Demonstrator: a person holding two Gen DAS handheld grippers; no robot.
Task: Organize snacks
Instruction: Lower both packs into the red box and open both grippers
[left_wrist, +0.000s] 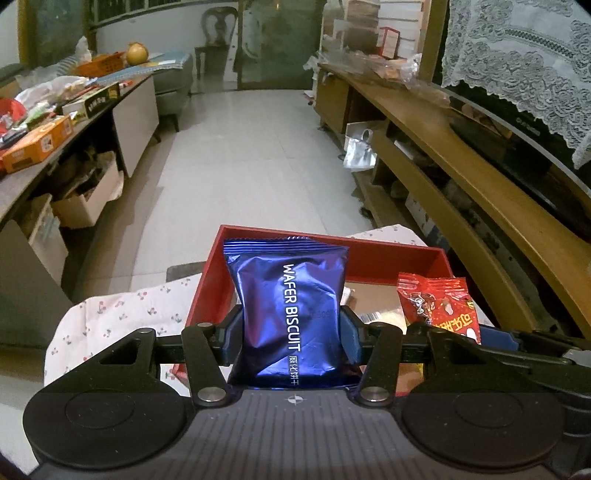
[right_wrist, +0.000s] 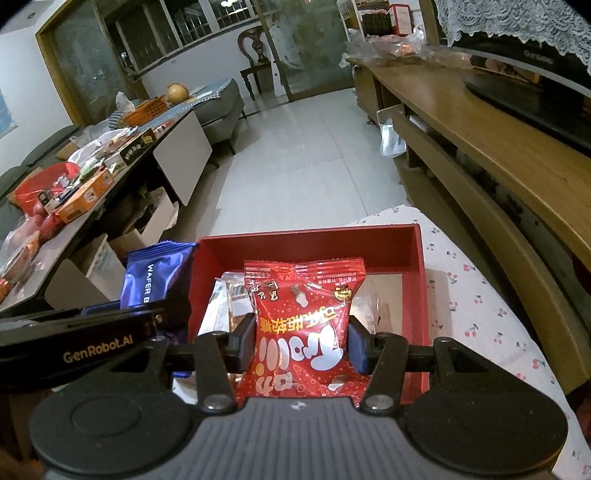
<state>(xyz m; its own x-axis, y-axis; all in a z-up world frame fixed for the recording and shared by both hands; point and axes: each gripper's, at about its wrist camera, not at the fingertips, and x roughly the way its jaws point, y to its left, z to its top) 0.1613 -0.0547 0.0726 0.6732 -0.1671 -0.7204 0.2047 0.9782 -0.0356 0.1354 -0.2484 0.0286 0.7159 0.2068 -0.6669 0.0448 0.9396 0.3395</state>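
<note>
My left gripper (left_wrist: 291, 338) is shut on a blue wafer biscuit packet (left_wrist: 286, 295), held upright over the left wall of a red box (left_wrist: 391, 254). The same packet (right_wrist: 157, 275) shows at the left of the right wrist view, with the left gripper's body (right_wrist: 85, 332) below it. My right gripper (right_wrist: 301, 341) is shut on a red candy packet (right_wrist: 301, 321), held above the inside of the red box (right_wrist: 306, 245). That red packet (left_wrist: 439, 308) appears at the right in the left wrist view. Clear-wrapped snacks (right_wrist: 231, 295) lie on the box's cardboard floor.
The box sits on a cherry-print cloth (right_wrist: 476, 295). A long wooden TV cabinet (left_wrist: 461, 147) runs along the right. A cluttered table (left_wrist: 48, 136) with an orange box (right_wrist: 86, 194) and other snacks stands at the left. Tiled floor (left_wrist: 251, 155) stretches ahead.
</note>
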